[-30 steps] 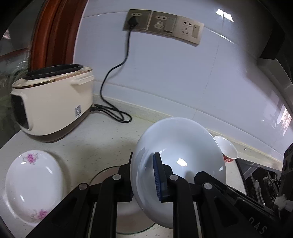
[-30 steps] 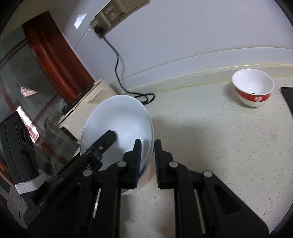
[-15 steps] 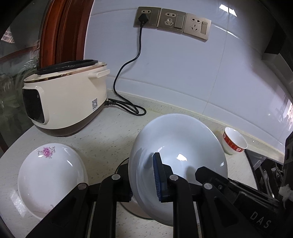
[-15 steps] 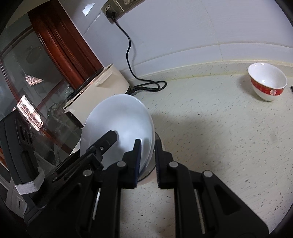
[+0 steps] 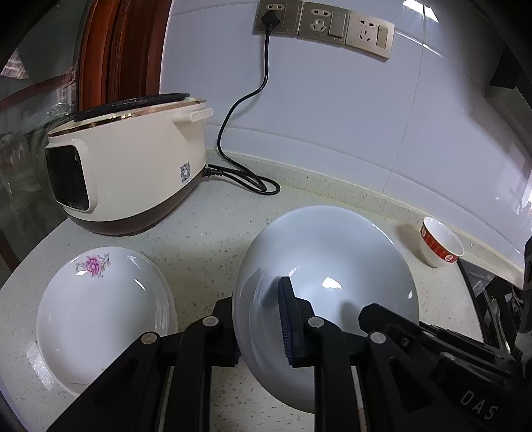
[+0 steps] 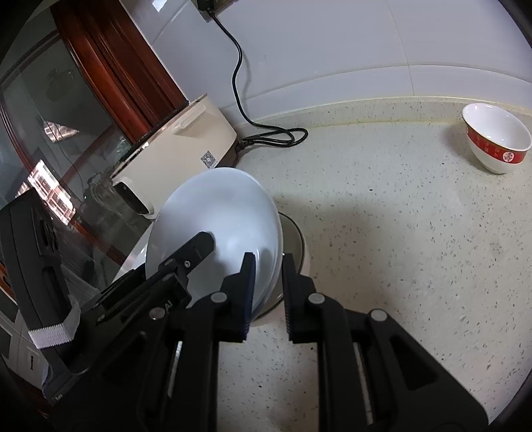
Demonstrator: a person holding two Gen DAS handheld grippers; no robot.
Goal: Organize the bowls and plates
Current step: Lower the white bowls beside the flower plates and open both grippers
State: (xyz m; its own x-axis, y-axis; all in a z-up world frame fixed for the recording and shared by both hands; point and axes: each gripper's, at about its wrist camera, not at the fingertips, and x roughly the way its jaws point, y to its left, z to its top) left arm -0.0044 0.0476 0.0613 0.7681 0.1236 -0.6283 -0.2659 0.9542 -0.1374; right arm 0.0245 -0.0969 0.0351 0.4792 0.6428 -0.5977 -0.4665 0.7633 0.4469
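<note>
My left gripper (image 5: 259, 319) is shut on the rim of a plain white plate (image 5: 332, 259) and holds it tilted above the counter. My right gripper (image 6: 269, 289) also has its fingers on that plate's (image 6: 219, 212) rim, one each side, with a small gap showing. A flowered white plate (image 5: 99, 309) lies on the counter to the left. A small white bowl with a red band (image 5: 440, 241) stands near the wall at right and shows in the right wrist view (image 6: 497, 138). A grey dish (image 6: 294, 236) lies under the held plate.
A cream rice cooker (image 5: 129, 172) stands at the back left, its black cord (image 5: 242, 176) running to the wall sockets (image 5: 322, 26). A wooden door frame (image 5: 119, 50) and glass are at left. A dark rack edge (image 5: 492, 299) is at right.
Both grippers have carried the white plate up and back from the counter. The flowered plate and the rice cooker now appear closer to the view's middle; the grey dish below is more hidden.
</note>
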